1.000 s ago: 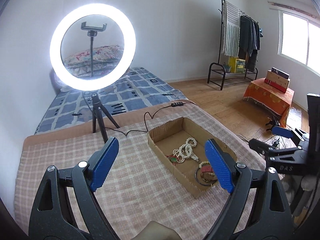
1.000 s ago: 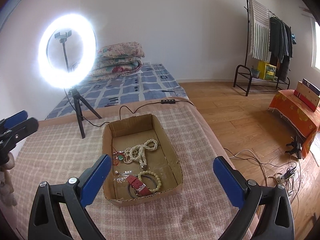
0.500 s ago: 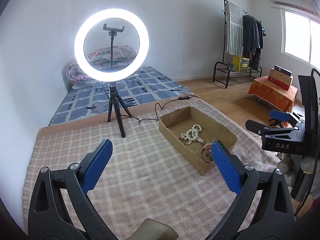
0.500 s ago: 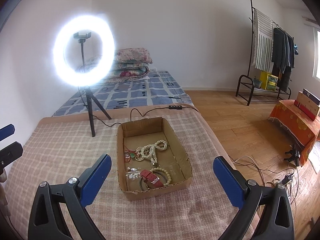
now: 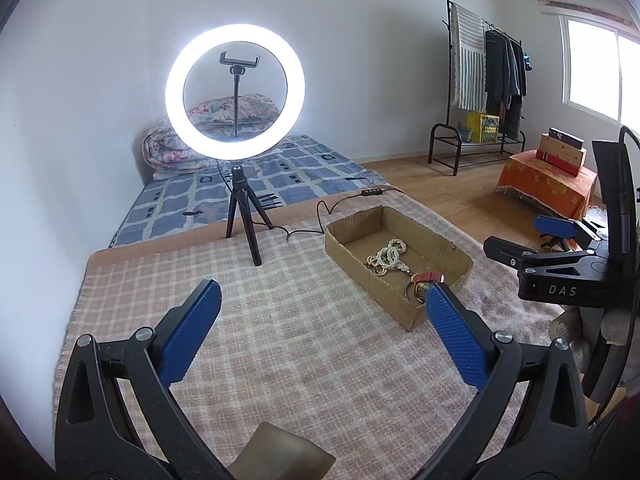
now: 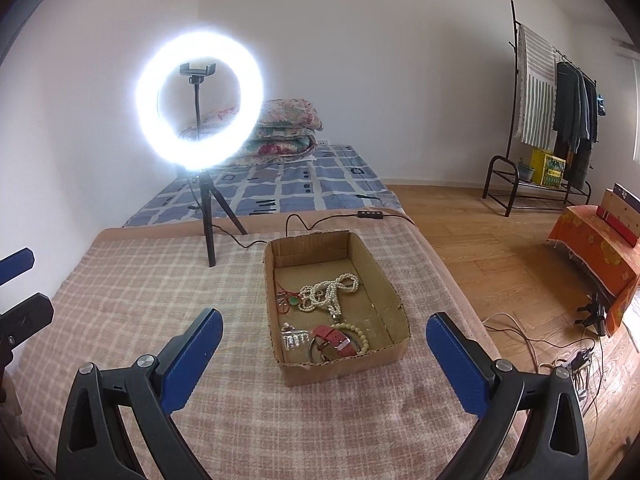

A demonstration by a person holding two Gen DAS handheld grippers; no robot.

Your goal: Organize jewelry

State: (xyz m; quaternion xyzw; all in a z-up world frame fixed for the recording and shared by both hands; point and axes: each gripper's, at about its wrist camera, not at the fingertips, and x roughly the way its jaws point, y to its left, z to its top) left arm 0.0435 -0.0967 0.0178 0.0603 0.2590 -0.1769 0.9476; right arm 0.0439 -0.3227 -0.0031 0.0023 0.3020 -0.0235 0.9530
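Note:
An open cardboard box (image 5: 352, 254) (image 6: 340, 368) sits on a pink plaid blanket (image 5: 280, 340). Inside lie a white pearl necklace (image 6: 328, 294) (image 5: 386, 258), a red watch strap (image 6: 334, 338) (image 5: 430, 277), a pale bead bracelet (image 6: 362, 336) and some small silver pieces (image 6: 294, 340). My left gripper (image 5: 322, 288) is open wide over bare blanket, left of and short of the box. My right gripper (image 6: 325, 316) is also open, held back from the box's near end with nothing between its blue pads. Each gripper shows at the edge of the other's view (image 5: 520, 236) (image 6: 20, 290).
A lit ring light on a black tripod (image 5: 235, 90) (image 6: 199, 100) stands on the blanket behind and left of the box, its cable (image 5: 304, 232) running past the box's far end. Beyond are a mattress with folded quilts (image 6: 288, 188), a clothes rack (image 5: 480, 92) and an orange-draped stand (image 5: 548, 188).
Both grippers have drawn back from the box, which looks smaller and farther now. The left gripper's jaws have spread wider. The ring light has slid right in both views.

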